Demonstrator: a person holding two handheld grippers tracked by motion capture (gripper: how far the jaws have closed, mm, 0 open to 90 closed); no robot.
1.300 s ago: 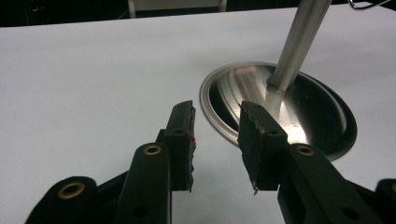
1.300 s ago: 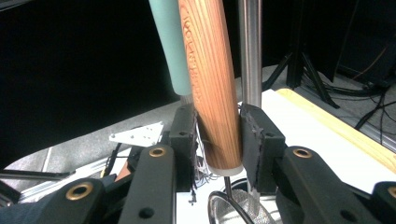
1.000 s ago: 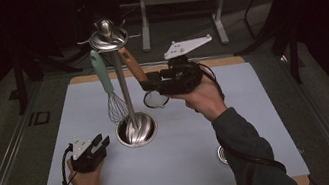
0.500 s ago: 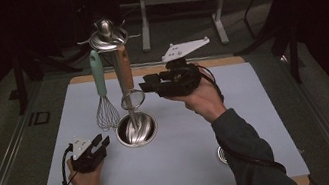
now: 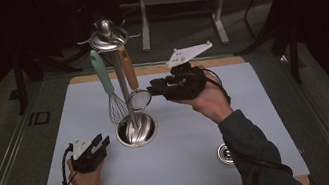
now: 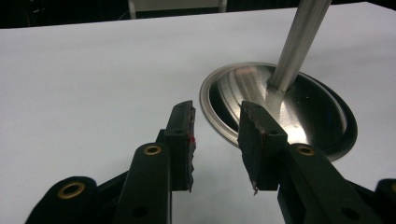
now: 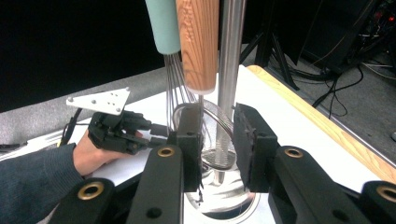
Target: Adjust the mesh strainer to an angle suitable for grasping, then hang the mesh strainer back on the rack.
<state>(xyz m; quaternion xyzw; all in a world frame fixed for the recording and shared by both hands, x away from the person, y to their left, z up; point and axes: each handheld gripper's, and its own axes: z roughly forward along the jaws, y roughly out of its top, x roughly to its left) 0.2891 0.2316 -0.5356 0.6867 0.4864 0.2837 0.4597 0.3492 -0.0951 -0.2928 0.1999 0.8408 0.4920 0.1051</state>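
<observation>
Strainer [image 5: 129, 70] was hanging from the top of the utensil stand [image 5: 127, 110], next to the whisk [image 5: 103, 72]. The stand sat mid-bench [image 5: 236, 111].

**Change:** a second earlier the strainer's wooden handle leaned out toward the right tool [image 5: 151, 90]. At this moment it hung straight down beside the pole, with the wire ring low, just above the stand's round base [image 5: 137, 130]. The whisk had swung slightly but stayed on its hook.

**Right tool:** it was held level at ring height with its tips at the strainer's ring. Its jaws had just been closing and stood narrow. In the right gripper view the ring [image 7: 215, 156] sat between the pads [image 7: 190, 140]. It looked pinched at the rim, though actual contact was hard to confirm.

**Left tool:** this tool [image 5: 101, 142] was parked on the bench just left of the base, jaws wide and empty. In the left gripper view it pointed at the base's edge [image 6: 299, 107] without touching it. It had not moved.

**Other:** a small metal disc [image 5: 225, 154] lay near the front right of the bench, untouched.

**What it meant, as a guess:** the strainer's weight was on the hook, not on the tool. The closing grip on the ring read as steadying it, or as the start of lifting it off. I couldn't tell which. Either way the next move needed care, because the ring was close to the whisk wires and the pole.
</observation>
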